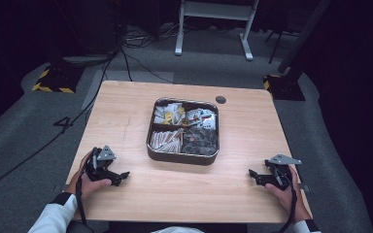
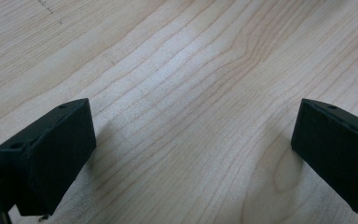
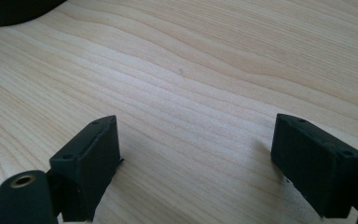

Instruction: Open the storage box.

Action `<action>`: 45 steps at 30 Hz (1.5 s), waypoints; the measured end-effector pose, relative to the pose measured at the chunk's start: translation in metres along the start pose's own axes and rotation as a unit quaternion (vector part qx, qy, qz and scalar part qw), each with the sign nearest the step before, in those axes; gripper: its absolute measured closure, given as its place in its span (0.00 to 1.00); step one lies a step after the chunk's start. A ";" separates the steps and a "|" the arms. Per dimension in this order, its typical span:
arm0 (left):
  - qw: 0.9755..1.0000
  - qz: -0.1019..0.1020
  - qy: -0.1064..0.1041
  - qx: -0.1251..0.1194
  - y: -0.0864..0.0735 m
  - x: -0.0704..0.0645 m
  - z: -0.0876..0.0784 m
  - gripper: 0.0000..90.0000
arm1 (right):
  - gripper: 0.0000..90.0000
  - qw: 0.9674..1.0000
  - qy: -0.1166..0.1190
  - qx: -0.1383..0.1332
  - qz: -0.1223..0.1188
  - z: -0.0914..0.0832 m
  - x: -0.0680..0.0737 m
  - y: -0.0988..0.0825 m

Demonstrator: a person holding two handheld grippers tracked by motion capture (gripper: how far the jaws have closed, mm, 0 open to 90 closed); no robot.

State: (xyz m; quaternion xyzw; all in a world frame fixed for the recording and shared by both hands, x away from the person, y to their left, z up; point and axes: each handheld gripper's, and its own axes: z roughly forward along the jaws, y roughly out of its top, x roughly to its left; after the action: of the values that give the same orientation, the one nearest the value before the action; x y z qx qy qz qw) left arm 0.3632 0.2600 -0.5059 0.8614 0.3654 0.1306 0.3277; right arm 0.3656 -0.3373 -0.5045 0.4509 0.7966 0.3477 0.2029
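Both my grippers rest low on the table [image 1: 126,104], jaws spread wide, holding nothing. Left gripper [image 1: 121,175] near-left, right gripper [image 1: 253,175] near-right. The divided tray [image 1: 183,158] sits centred ahead, between them, roughly equidistant; neither hand clearly nearer.

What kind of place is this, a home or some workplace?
Probably a lab or recording studio, not a home. A lone wooden table stands on grey carpet with cables running across the floor, yellow-black hazard tape marks a stand's base, and the surroundings are dark.
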 end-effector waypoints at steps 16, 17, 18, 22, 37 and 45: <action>1.000 -0.004 0.001 0.000 0.000 -0.001 0.000 0.00 | 0.25 1.000 0.011 0.004 0.005 0.000 -0.004 0.005; 1.000 -0.006 0.002 0.000 0.000 -0.001 0.000 0.00 | 0.24 1.000 0.013 0.000 0.006 -0.001 -0.004 0.007; 1.000 -0.007 0.002 -0.001 0.000 -0.001 0.000 0.00 | 0.24 1.000 0.013 -0.004 0.005 -0.001 -0.003 0.009; 1.000 -0.009 0.003 -0.001 -0.001 -0.002 0.000 0.00 | 0.24 1.000 0.015 -0.018 -0.014 -0.005 0.001 0.025; 1.000 -0.016 0.010 -0.003 -0.002 -0.003 -0.001 0.00 | 0.25 0.995 0.034 -0.066 -0.072 -0.017 0.027 0.087; 1.000 -0.017 0.011 -0.001 -0.003 -0.004 -0.002 0.00 | 0.25 0.992 0.046 -0.087 -0.082 -0.018 0.033 0.114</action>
State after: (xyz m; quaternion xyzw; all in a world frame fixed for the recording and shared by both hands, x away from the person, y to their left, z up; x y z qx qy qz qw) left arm 0.3582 0.2595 -0.5061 0.8533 0.3831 0.1354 0.3269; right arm 0.4030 -0.2754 -0.4089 0.3485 0.8062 0.4181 0.2319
